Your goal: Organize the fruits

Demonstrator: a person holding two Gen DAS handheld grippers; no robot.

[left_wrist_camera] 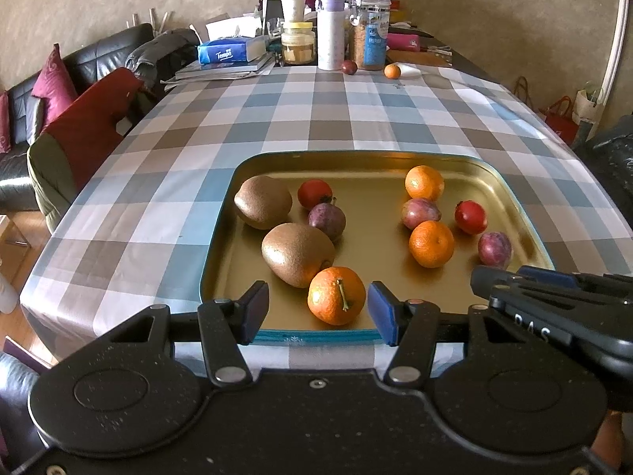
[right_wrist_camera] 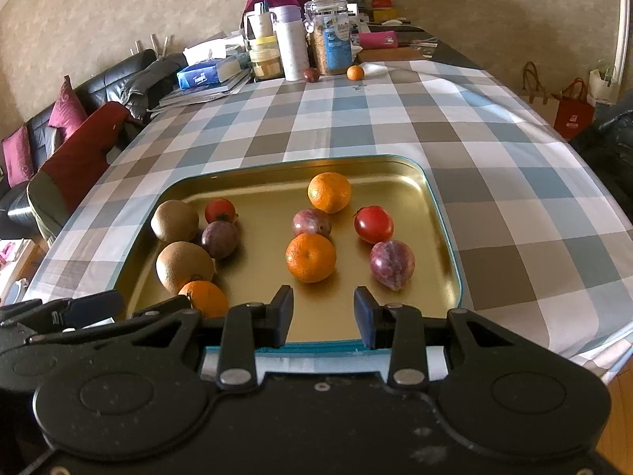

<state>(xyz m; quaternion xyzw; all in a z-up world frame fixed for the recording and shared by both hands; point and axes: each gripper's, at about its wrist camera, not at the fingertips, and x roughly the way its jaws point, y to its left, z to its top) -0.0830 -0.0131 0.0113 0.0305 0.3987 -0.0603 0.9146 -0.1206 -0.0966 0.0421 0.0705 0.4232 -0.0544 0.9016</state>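
Observation:
A gold tray with a teal rim (left_wrist_camera: 277, 334) (right_wrist_camera: 447, 229) lies on the checked tablecloth and holds two kiwis (left_wrist_camera: 297, 253) (right_wrist_camera: 184, 265), three oranges, three purple plums and two red tomatoes. My left gripper (left_wrist_camera: 318, 310) is open over the tray's near edge, its fingers either side of the nearest orange (left_wrist_camera: 336, 295) without touching it. My right gripper (right_wrist_camera: 323, 314) is open and empty over the tray's near edge, just short of an orange (right_wrist_camera: 311, 257) and a plum (right_wrist_camera: 391, 264). Each gripper shows at the edge of the other's view.
At the table's far end lie a loose plum (left_wrist_camera: 349, 66) and a small orange (left_wrist_camera: 392, 71), in front of jars, a white bottle (left_wrist_camera: 330, 31), a tissue pack (left_wrist_camera: 231, 51) and books. A red chair (left_wrist_camera: 87, 126) and black sofa stand left.

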